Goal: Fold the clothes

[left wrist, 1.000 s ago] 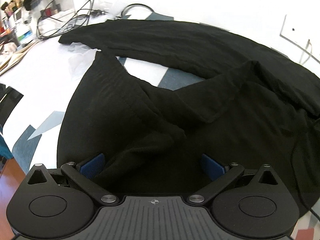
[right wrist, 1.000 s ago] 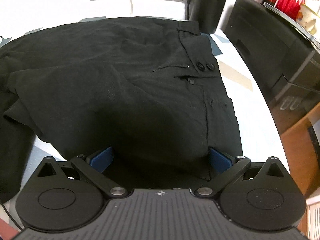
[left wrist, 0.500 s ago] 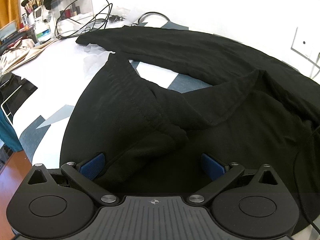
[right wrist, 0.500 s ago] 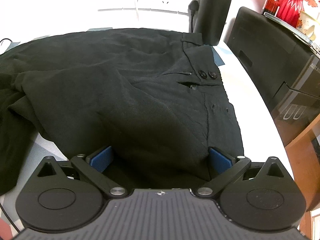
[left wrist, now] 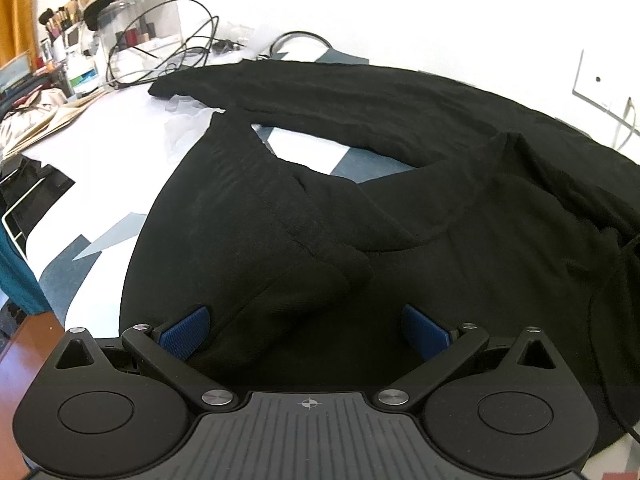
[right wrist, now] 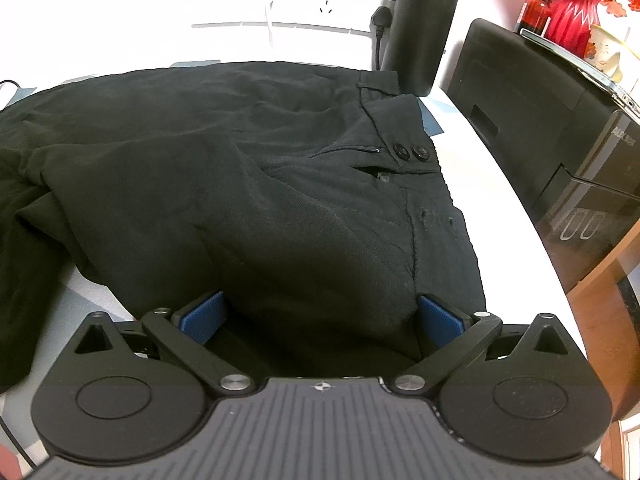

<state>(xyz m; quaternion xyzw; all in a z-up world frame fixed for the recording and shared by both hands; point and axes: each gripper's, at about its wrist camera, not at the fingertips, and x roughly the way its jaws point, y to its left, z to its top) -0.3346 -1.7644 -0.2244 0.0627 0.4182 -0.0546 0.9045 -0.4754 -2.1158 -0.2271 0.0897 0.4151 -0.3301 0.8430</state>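
Black trousers point(left wrist: 400, 112) lie spread on a white table with grey-blue patches point(left wrist: 304, 152). In the left wrist view the two legs part, and a folded hem point(left wrist: 304, 284) of the near leg runs between my fingers. My left gripper point(left wrist: 306, 332) is open, blue pads wide apart over that fabric. The right wrist view shows the waistband end with two black buttons point(right wrist: 409, 153) and a pocket slit. My right gripper point(right wrist: 320, 320) is open too, its pads on either side of the near trouser edge point(right wrist: 320, 272).
Tangled cables point(left wrist: 172, 52), a clear cosmetics box point(left wrist: 136, 28) and papers crowd the far left of the table. A black bottle point(right wrist: 424, 20), a black machine point(right wrist: 540, 128) and a red vase point(right wrist: 576, 4) stand at the right. The table's right edge point(right wrist: 532, 240) is close by.
Both cameras have tilted upward a little, bringing more of the wall and far clutter into sight. The trousers lie as before and both grippers stay open.
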